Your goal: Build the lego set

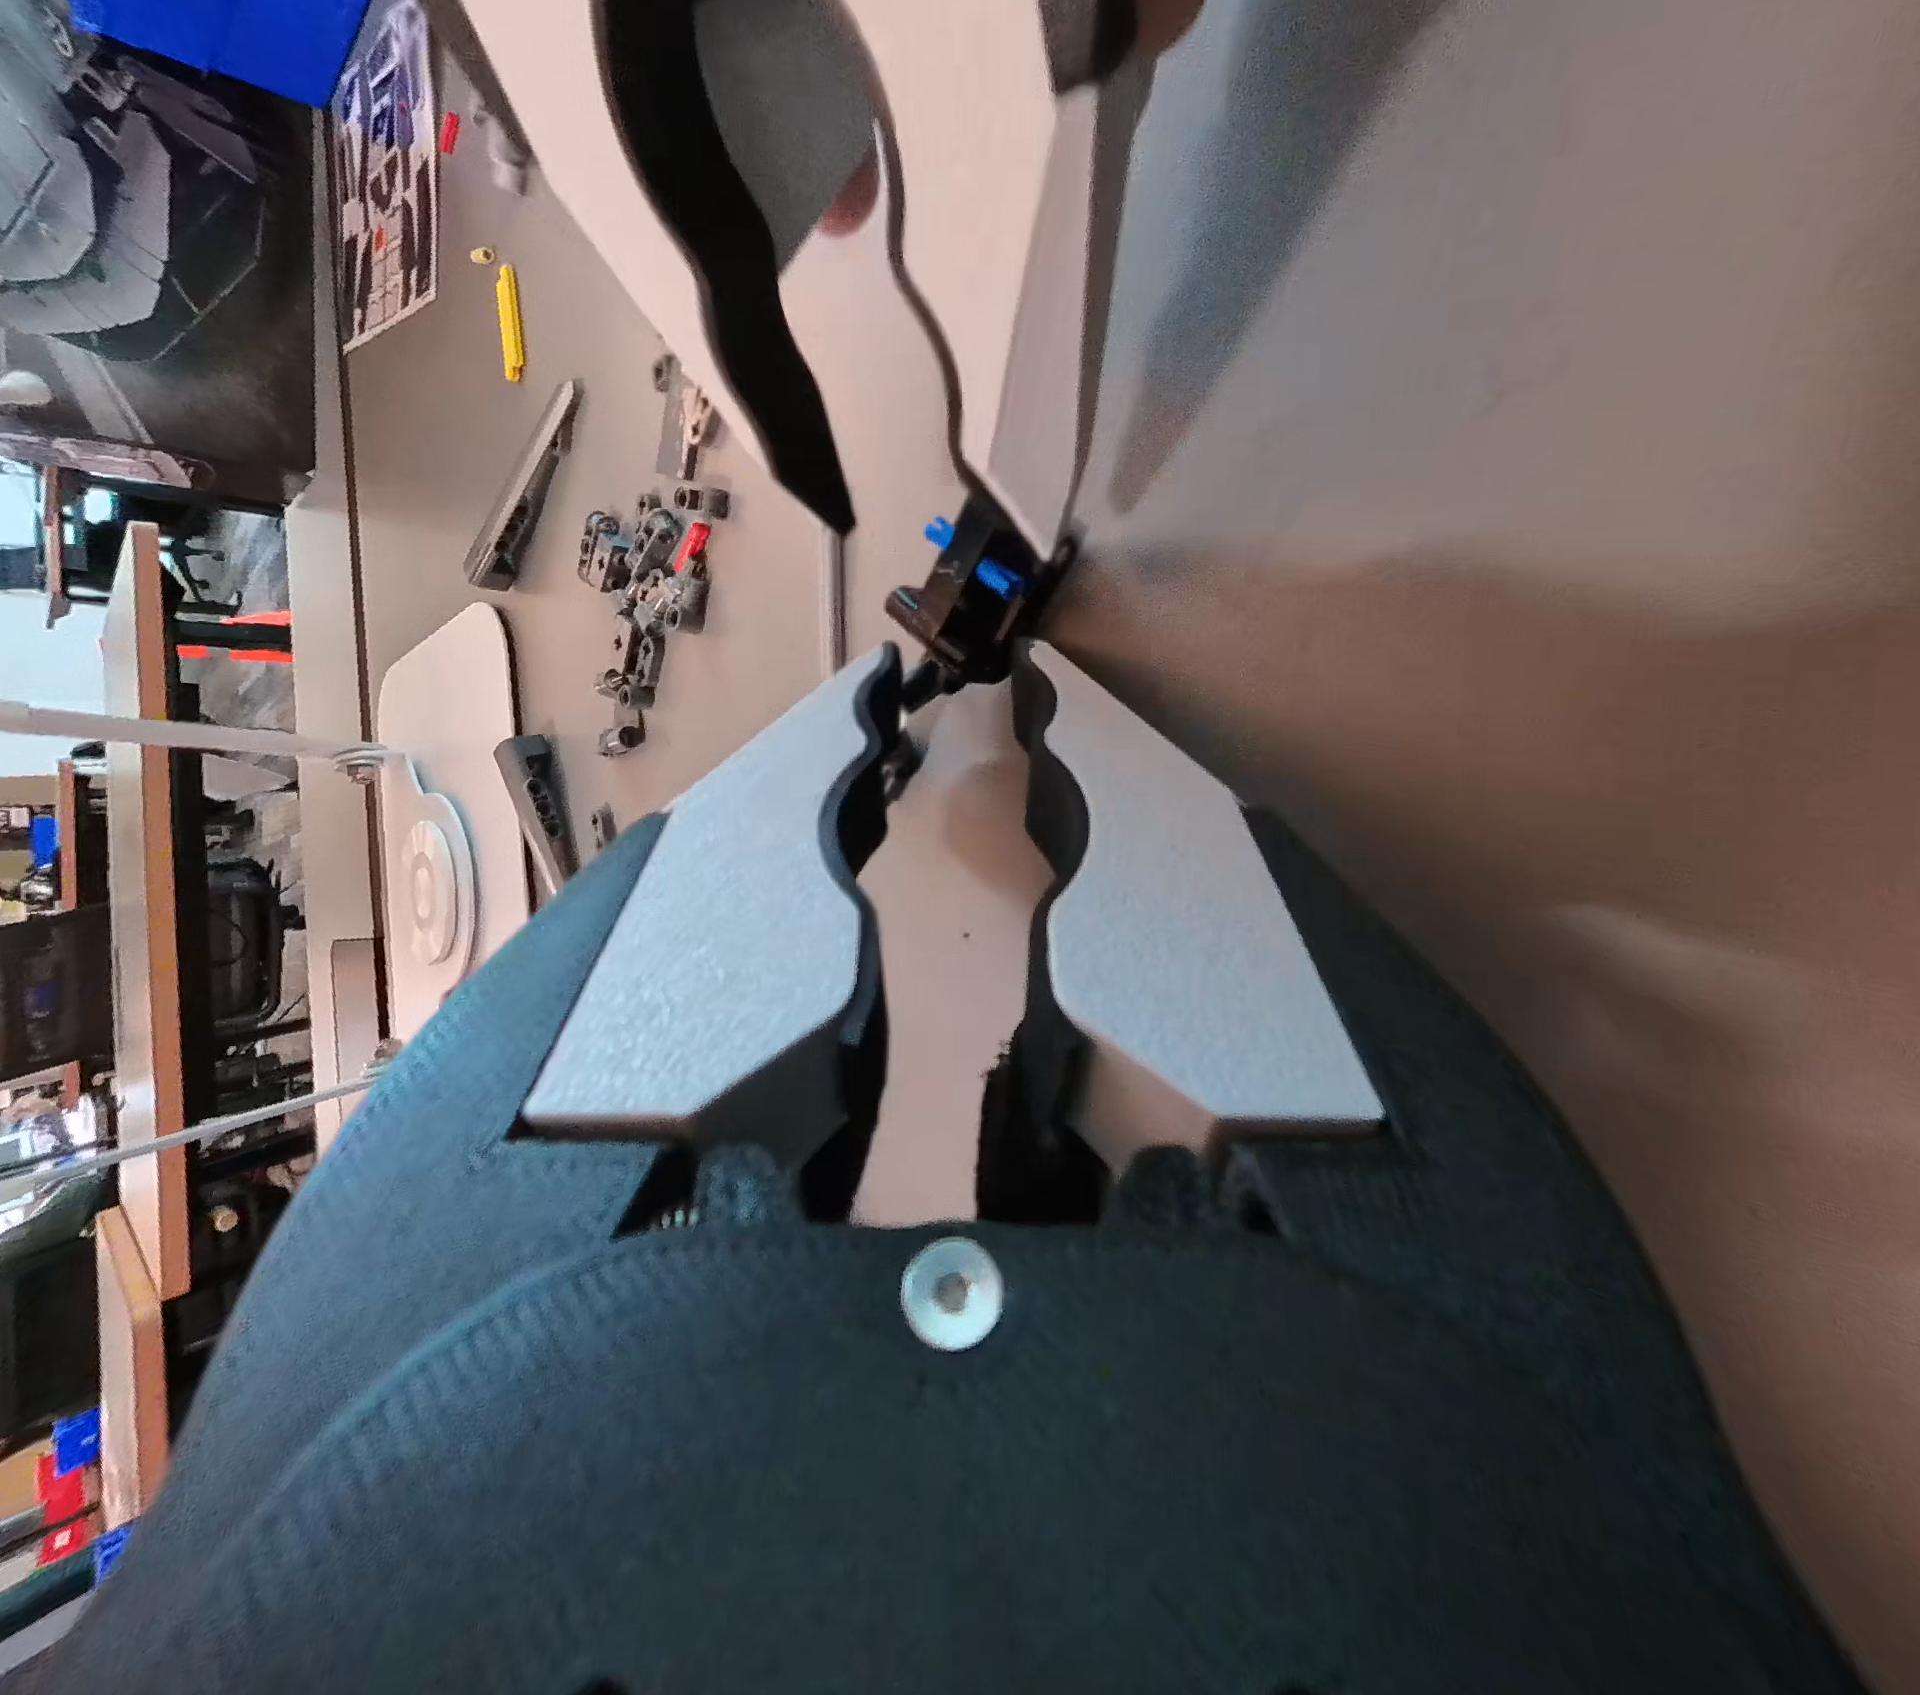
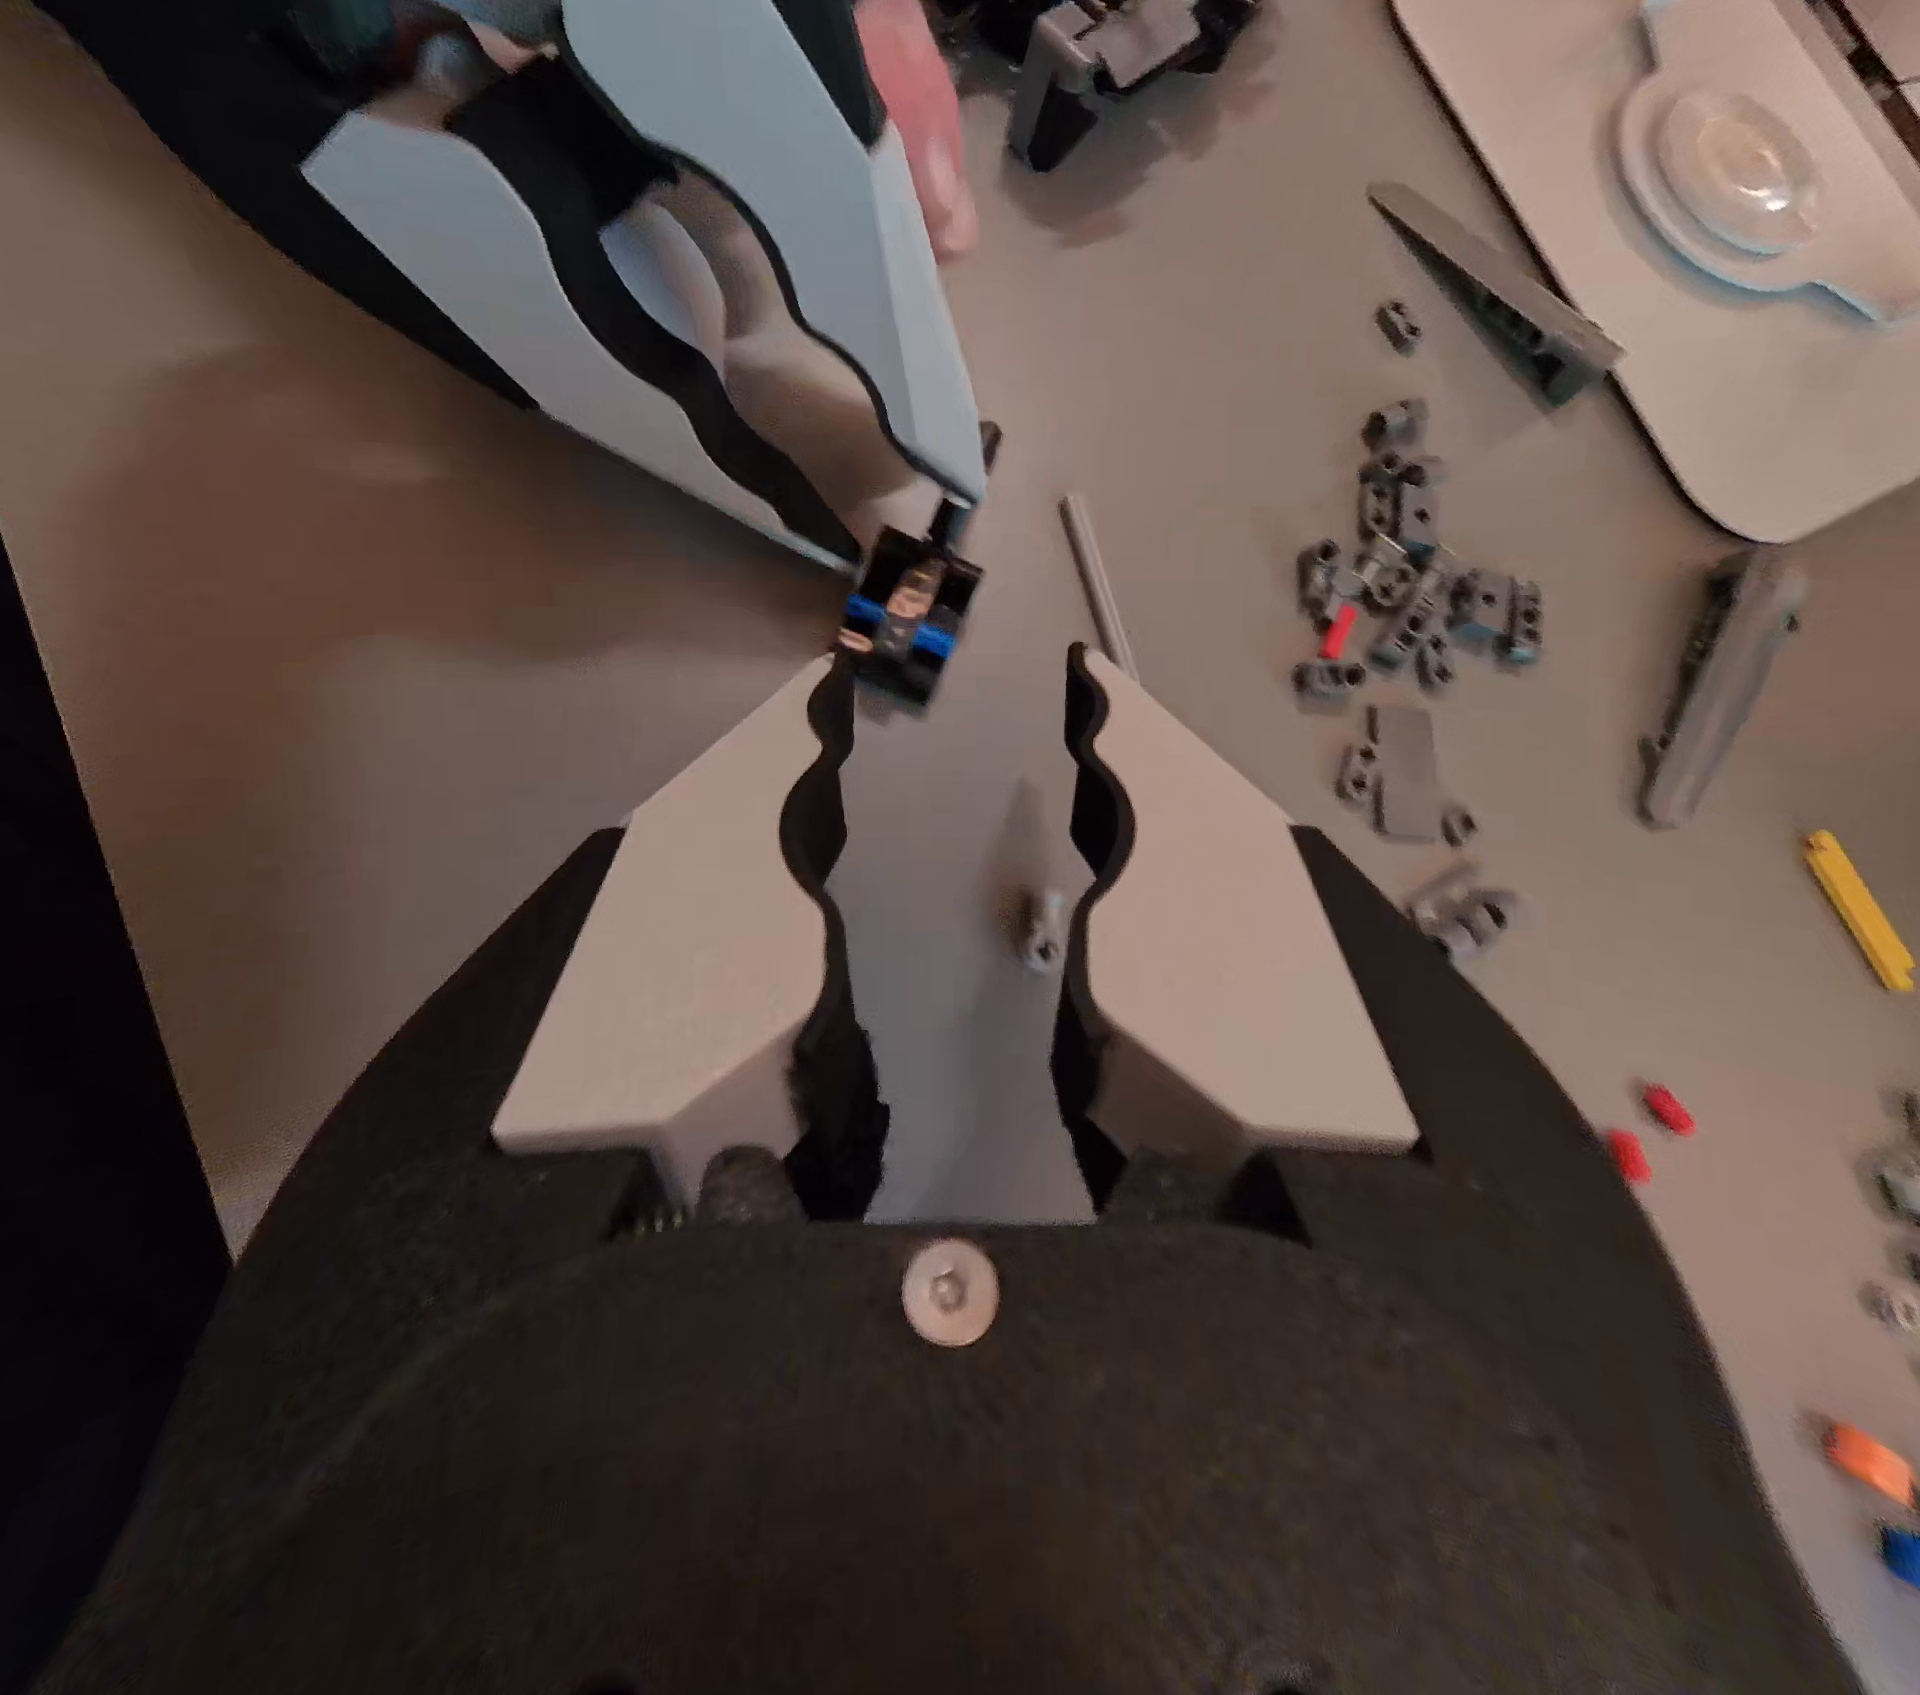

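Left tool gripping black brick piece

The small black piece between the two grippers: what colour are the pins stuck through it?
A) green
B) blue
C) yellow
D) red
B: the small black piece shows blue pins poking out at its sides; the left wrist view shows them too. The red and yellow parts lie loose on the table, away from it.

Brick assy betw. both grippers' fingers, loose parts right.
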The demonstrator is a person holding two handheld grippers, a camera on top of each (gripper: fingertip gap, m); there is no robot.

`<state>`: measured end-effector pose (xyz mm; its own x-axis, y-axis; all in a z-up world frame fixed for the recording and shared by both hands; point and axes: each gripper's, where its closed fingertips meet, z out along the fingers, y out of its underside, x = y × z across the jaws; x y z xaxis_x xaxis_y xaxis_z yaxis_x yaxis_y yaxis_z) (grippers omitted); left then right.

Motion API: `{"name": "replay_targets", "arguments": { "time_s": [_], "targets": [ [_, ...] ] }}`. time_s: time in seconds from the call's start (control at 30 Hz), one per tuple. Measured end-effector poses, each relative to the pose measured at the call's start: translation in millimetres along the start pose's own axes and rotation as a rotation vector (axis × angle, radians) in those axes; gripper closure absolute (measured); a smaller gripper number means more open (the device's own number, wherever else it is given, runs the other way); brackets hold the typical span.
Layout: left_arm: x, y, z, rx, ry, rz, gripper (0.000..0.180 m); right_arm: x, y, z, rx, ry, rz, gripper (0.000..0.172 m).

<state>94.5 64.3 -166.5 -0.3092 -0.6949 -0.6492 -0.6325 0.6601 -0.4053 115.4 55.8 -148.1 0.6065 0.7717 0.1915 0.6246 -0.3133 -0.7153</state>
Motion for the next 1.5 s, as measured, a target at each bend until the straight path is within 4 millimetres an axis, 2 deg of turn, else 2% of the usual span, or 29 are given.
{"name": "replay_targets", "arguments": {
  "time_s": [0.1, 0.17, 0.27, 0.3, 0.4, 0.53, 0.6, 0.73, 0.87, 1.0, 1.1, 1.5],
  "targets": [
    [-7, -1, -5, 0.024, -0.002, -0.023, 0.152, 14, 7, -24, 0.016, 0.034, 0.014, 0.133],
    [-10, -1, -9, 0.031, -0.001, -0.028, 0.148, 26, 15, -47, 0.032, 0.067, 0.031, 0.133],
    [-12, 1, -15, 0.029, -0.008, -0.041, 0.146, 62, 39, -95, 0.060, 0.179, 0.102, 0.134],
    [-13, 2, -16, 0.029, -0.010, -0.048, 0.146, 76, 51, -110, 0.049, 0.215, 0.134, 0.134],
    [-19, 6, -19, 0.019, -0.032, -0.086, 0.148, 120, 109, -147, -0.097, 0.333, 0.176, 0.136],
    [-28, 3, -20, 0.031, -0.068, -0.121, 0.153, 162, 162, -177, -0.201, 0.400, 0.206, 0.144],
    [-32, 0, -18, 0.031, -0.083, -0.130, 0.153, 177, 180, -179, -0.237, 0.394, 0.221, 0.146],
    [-42, -5, -13, 0.026, -0.113, -0.147, 0.153, 198, 196, -176, -0.251, 0.346, 0.247, 0.152],
    [-51, -14, -10, 0.044, -0.134, -0.170, 0.155, 211, 215, -161, -0.317, 0.299, 0.270, 0.153],
    [-52, -15, -3, 0.038, -0.129, -0.171, 0.156, 221, 232, -148, -0.367, 0.292, 0.284, 0.153],
    [-51, -13, 0, 0.033, -0.123, -0.169, 0.156, 222, 230, -141, -0.337, 0.254, 0.316, 0.169],
    [-55, -5, 4, 0.035, -0.137, -0.192, 0.159, 227, 230, -143, -0.315, 0.264, 0.298, 0.170]
  ]
}}
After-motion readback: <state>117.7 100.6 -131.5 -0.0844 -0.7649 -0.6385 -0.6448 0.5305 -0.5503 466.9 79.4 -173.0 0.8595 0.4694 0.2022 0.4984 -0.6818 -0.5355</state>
